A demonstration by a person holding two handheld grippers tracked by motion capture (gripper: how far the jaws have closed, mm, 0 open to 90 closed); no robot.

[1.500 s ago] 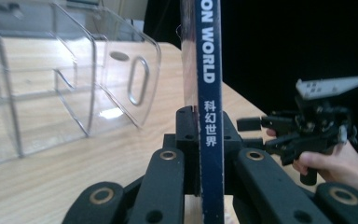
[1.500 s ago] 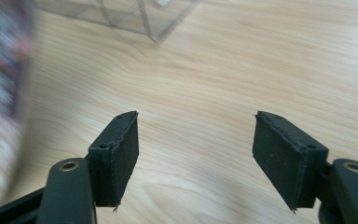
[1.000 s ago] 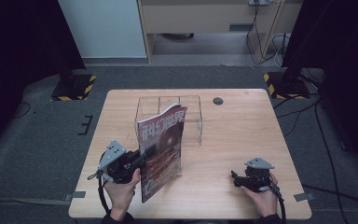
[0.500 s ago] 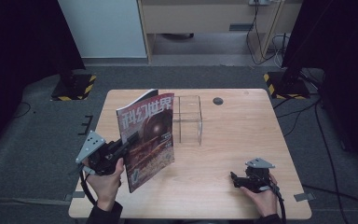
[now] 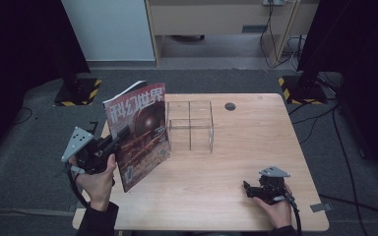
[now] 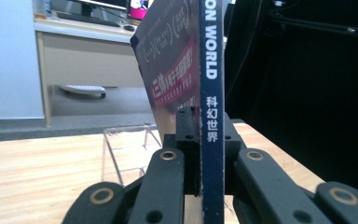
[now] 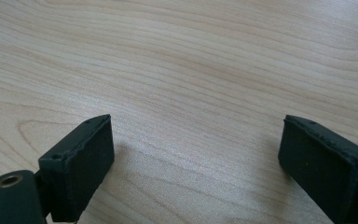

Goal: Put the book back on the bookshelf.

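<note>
Clearly, the left gripper [image 5: 120,136] has its jaws clamped on the spine edge of the magazine [image 5: 139,132], which stands upright and lifted off the bench [image 5: 256,147], out over its left edge, just to the left of the clear plastic organizer [image 5: 190,125]; the red cover faces the high camera; in the left gripper view the jaws pinch the blue spine [image 6: 213,116] from both sides, with the organizer [image 6: 130,144] on the bench beyond; the left hand [image 5: 98,179] grasps that gripper from below; the right gripper [image 5: 248,189] rests low at the near right of the bench, its jaws wide apart with nothing between them, bare wood [image 7: 191,93] underneath; a small dark disc [image 5: 230,106] lies near the far edge.
</note>
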